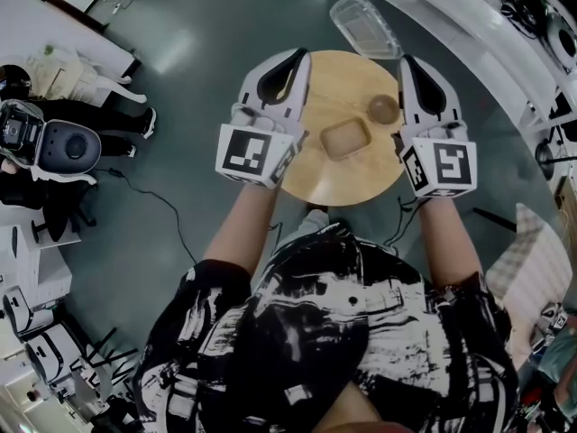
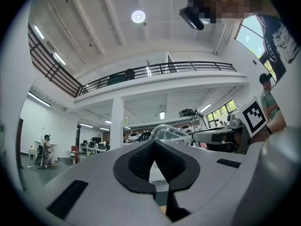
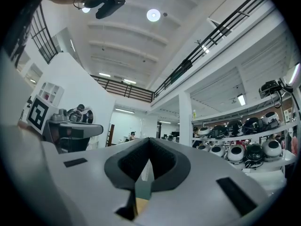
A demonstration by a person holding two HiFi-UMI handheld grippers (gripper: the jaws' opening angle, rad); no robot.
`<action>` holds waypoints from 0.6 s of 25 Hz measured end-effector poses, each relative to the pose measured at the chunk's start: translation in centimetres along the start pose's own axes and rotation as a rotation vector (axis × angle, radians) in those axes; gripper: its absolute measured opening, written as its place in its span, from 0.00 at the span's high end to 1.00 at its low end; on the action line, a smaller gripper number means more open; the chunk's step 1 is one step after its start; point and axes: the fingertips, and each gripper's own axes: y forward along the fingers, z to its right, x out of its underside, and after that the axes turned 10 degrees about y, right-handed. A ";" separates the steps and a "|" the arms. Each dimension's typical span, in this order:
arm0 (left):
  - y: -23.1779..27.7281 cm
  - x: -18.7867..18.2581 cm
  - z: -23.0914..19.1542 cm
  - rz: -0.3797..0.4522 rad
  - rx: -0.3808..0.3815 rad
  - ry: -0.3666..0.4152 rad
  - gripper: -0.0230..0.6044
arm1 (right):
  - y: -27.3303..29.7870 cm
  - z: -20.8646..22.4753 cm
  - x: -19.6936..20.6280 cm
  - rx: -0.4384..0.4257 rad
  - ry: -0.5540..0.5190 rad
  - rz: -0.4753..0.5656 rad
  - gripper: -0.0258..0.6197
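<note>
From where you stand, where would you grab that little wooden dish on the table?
Probably its near long rim, from above, one jaw inside and one outside. The dish lies flat on the table, shallow with a raised rim, so nothing else sticks up to pinch. The round piece crowds its far right corner. The left gripper and right gripper are shut and would need opening.

1 tray (image 1: 344, 139), 1 ball (image 1: 382, 108), 1 tbl (image 1: 361, 177)
</note>
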 end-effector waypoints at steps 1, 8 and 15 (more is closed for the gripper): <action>-0.1 0.0 0.0 0.000 0.001 0.001 0.96 | 0.0 0.0 0.0 0.001 0.001 -0.002 0.96; -0.7 0.0 -0.4 0.000 -0.002 -0.001 0.96 | 0.1 -0.7 0.0 0.000 -0.004 -0.006 0.96; -1.4 0.0 -0.4 -0.001 -0.002 0.003 0.97 | -0.2 -1.4 0.1 -0.009 -0.006 -0.005 0.96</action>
